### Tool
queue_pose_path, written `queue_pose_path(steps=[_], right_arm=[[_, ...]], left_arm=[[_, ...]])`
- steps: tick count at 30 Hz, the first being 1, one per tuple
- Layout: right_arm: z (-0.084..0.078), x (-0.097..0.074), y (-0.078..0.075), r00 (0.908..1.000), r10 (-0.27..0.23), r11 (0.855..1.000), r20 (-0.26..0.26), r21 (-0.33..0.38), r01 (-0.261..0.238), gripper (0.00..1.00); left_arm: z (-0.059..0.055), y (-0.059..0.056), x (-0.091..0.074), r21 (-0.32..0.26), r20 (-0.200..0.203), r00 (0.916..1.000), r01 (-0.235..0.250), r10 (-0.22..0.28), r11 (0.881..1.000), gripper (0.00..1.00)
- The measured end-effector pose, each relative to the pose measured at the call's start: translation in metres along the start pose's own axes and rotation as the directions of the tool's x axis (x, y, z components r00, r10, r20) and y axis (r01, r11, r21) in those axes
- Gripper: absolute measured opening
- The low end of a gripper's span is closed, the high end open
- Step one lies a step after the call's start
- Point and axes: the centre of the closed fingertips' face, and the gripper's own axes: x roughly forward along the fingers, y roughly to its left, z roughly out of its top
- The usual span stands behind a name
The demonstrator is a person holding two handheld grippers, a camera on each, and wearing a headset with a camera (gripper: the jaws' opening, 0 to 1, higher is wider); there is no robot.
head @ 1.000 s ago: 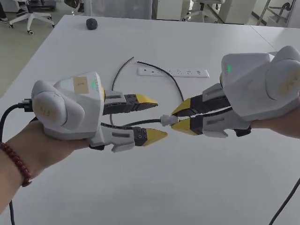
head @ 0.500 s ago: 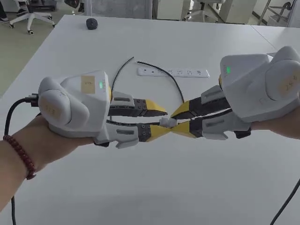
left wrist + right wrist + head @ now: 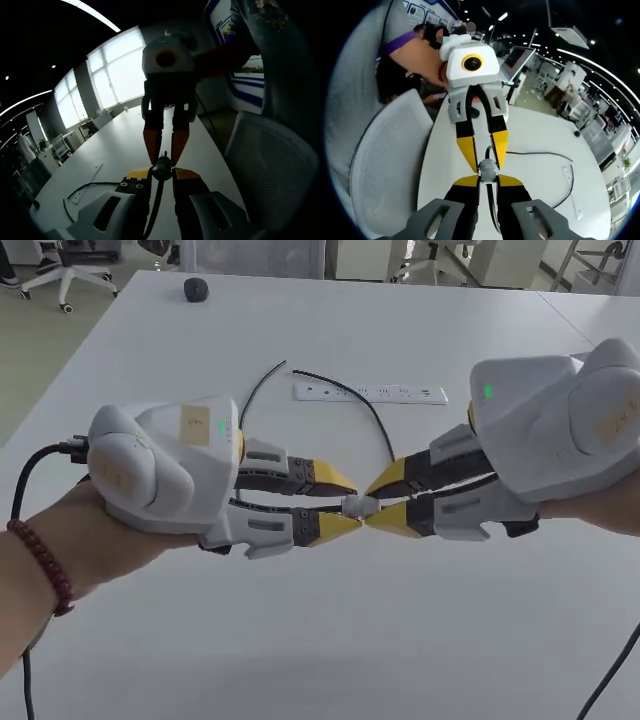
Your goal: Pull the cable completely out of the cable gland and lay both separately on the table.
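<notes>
Trailing black cable (image 3: 159, 197) (thin), white cable gland (image 3: 357, 506)

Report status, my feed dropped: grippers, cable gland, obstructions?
Right gripper shut on cable gland. Left gripper straddles it, grip unclear. Cable not yet out. Nothing blocking.

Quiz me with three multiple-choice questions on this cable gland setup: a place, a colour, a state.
1. Where is the power strip? A on the table; B on a chair; C on the floor.
2. What colour are the left hand-held gripper and right hand-held gripper tips? A red; B yellow; C blue.
3. The cable gland is: A lying on the table; B held up, cable threaded through; C boxed.
Answers: A, it lies flat beyond the tips; B, all four are yellow; B, it hangs between the tips.
</notes>
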Motion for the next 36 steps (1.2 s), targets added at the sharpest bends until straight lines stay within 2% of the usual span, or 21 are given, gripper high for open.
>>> queue_pose_path(steps=[7,11,18,22,28,31,36], right_arm=[[-0.0024,-0.0007,-0.0008,1.0,0.004,1.0,0.003,0.007,-0.004,0.07],[-0.0008,-0.0019,-0.0033,0.9999,-0.006,1.0,0.014,0.012,0.005,0.07],[0.0003,-0.0021,-0.0019,0.9998,-0.019,1.0,0.012,-0.02,0.019,0.07],[0.0014,-0.0027,-0.0028,0.9993,-0.035,0.998,0.013,-0.057,0.036,0.07],[0.0025,-0.003,-0.0022,0.9983,-0.055,0.994,0.016,-0.098,0.057,0.07],[0.0029,-0.0027,-0.0015,0.9987,-0.047,0.995,0.021,-0.086,0.049,0.06],[0.0033,-0.0031,-0.0025,0.9986,-0.022,0.999,0.048,-0.026,0.023,0.07]], left_arm=[[0.0005,-0.0011,0.0012,0.002,-0.009,0.9999,-0.006,0.006,1.0,0.17],[0.0018,0.0018,0.0004,-0.008,-0.012,0.9996,-0.026,0.026,1.0,0.17],[0.0017,0.0028,0.0001,-0.026,-0.029,0.9992,-0.028,0.027,0.999,0.16],[0.0024,0.0048,-0.0008,-0.049,-0.029,0.9989,-0.037,0.036,0.998,0.16],[0.0014,0.0063,-0.0015,-0.116,-0.034,0.9987,-0.043,0.039,0.992,0.16],[0.0003,0.0059,-0.0017,-0.146,-0.032,0.9989,-0.038,0.033,0.989,0.16],[0.0005,0.0059,-0.0027,-0.167,-0.025,0.9994,-0.029,0.025,0.986,0.16]])
